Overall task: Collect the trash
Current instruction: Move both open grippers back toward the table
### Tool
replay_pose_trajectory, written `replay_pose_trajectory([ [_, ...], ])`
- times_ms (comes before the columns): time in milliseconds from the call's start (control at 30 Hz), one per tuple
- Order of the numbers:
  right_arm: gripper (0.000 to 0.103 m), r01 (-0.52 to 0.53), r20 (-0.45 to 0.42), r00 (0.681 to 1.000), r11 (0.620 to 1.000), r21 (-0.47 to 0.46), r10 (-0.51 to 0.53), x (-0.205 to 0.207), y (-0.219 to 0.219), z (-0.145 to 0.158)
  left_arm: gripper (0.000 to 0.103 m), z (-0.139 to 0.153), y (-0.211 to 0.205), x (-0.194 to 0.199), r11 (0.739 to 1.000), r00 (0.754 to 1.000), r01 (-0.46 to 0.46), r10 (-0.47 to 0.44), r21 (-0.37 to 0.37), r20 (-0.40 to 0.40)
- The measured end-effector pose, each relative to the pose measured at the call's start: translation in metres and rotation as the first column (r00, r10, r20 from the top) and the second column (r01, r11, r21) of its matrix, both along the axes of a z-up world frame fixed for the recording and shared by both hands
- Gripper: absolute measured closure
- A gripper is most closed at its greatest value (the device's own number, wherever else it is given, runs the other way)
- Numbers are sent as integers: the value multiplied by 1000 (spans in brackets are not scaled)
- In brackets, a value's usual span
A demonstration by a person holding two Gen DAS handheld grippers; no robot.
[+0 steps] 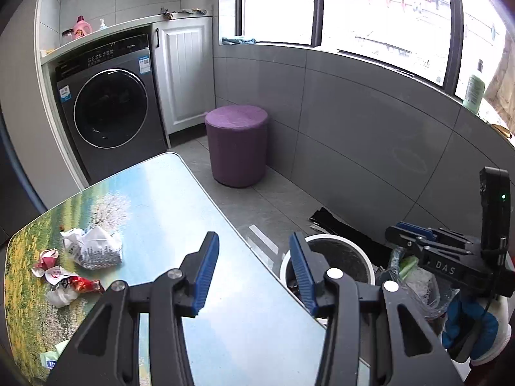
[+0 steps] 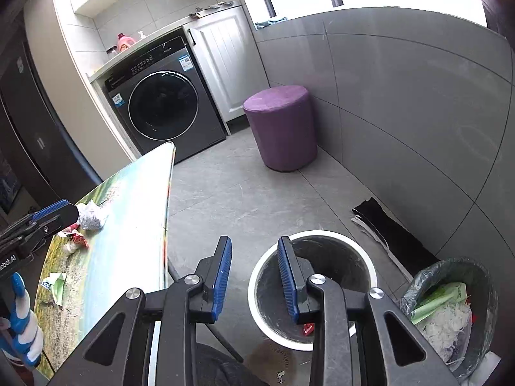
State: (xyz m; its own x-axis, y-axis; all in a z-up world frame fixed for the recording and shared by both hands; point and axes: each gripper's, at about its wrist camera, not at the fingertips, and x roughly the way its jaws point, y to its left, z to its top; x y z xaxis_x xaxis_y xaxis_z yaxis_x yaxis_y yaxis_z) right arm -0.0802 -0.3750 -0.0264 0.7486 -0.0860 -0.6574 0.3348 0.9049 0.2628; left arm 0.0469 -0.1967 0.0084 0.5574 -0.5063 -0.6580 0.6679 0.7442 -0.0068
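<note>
Left wrist view: the left gripper (image 1: 254,270) hangs over the tabletop (image 1: 167,193) edge, its fingers (image 1: 206,267) moderately apart and empty, with the crumpled wrappers (image 1: 80,257) lying on the tabletop well to their left. Right wrist view: the right gripper (image 2: 254,276) has narrower, empty fingers (image 2: 222,276) beside the white-rimmed bin (image 2: 322,276), where a red scrap (image 2: 308,328) lies; a bag-lined bin (image 2: 457,308) stands just right.

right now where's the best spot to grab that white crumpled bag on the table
Probably the raised crumpled peak at the top of the white crumpled bag, coming from above with the left gripper; its lower half lies flat on the table.
</note>
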Motion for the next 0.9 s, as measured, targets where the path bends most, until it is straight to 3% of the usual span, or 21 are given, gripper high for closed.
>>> replay_pose_trajectory([
  [33,70,-14,5,1000,1000,-7,14,1,7,5,59,3,10,-1,1000,1000,-25,24,5,16],
  [67,58,-25,11,1000,1000,-17,25,2,13,10,59,6,20,-1,999,998,-48,48,7,32],
  [133,51,-49,28,998,998,-39,50,6,28,20,59,11,41,-3,995,993,-100,99,10,66],
  [233,51,-97,44,994,993,-63,100,12,51,34,52,17,73,-4,986,982,-167,167,-5,94],
  [500,51,-216,63,973,971,-105,223,34,111,58,48,26,150,-5,950,941,-309,313,-51,126],
  [900,51,-378,20,923,916,-133,384,80,193,58,47,2,234,16,897,895,-438,442,-66,60],
])
